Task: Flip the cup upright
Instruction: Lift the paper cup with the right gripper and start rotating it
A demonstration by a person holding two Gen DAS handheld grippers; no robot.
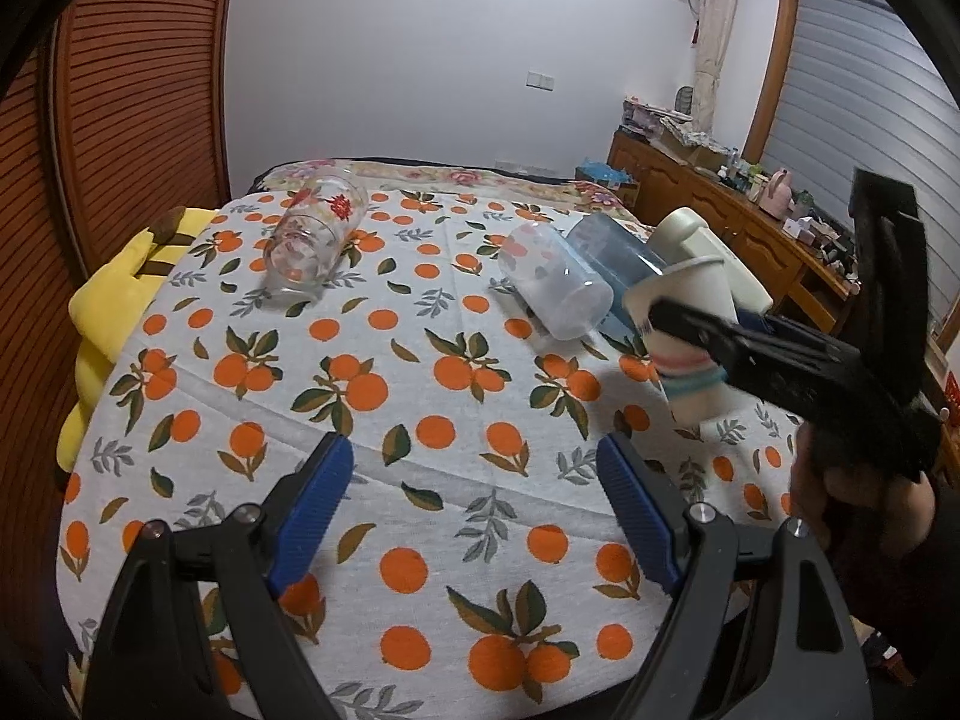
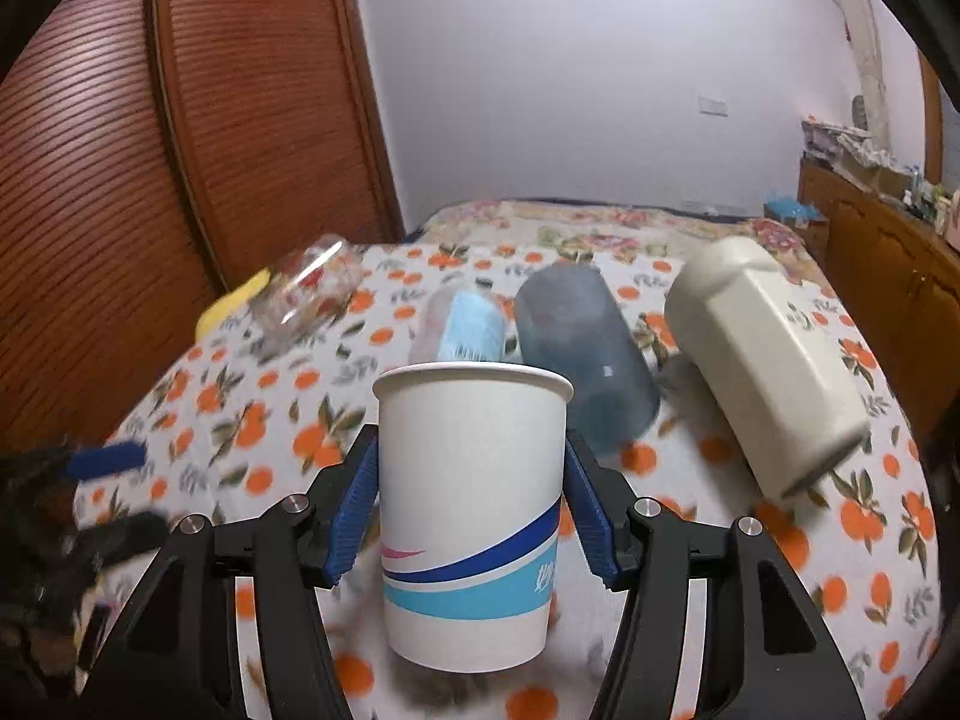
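paper cup (image 2: 471,516) sits between the blue pads of the right gripper (image 2: 471,516), mouth up and close to vertical, its rim leaning a little toward the left in the right wrist view. the jaws are closed onto its sides about halfway up the wall, and the paper shows no obvious crushing. its base looks to hang just above the orange-print cloth (image 2: 840,576), though blur under it makes contact hard to judge. from the left wrist camera the same cup (image 1: 690,348) appears tilted in the black fingers, beyond and to the right of the left gripper (image 1: 474,510), whose jaws stand wide apart over the cloth with nothing between them.

the flip itself seems nearly finished; what remains, as i judge it, is levelling and setting down. bring the base flat to the cloth before loosening, keep the squeeze light because thin paper buckles easily, and part the jaws evenly so neither pad drags the wall sideways. soft bedding under the cloth may let a light cup tip, so a flat patch matters.

just behind the cup lie a frosted plastic cup (image 2: 465,330) and a blue tumbler (image 2: 585,354) on their sides, with a cream mug (image 2: 768,360) toppled behind it to the right. farther back and left of the cup lies a printed glass (image 2: 309,294), also on its side.
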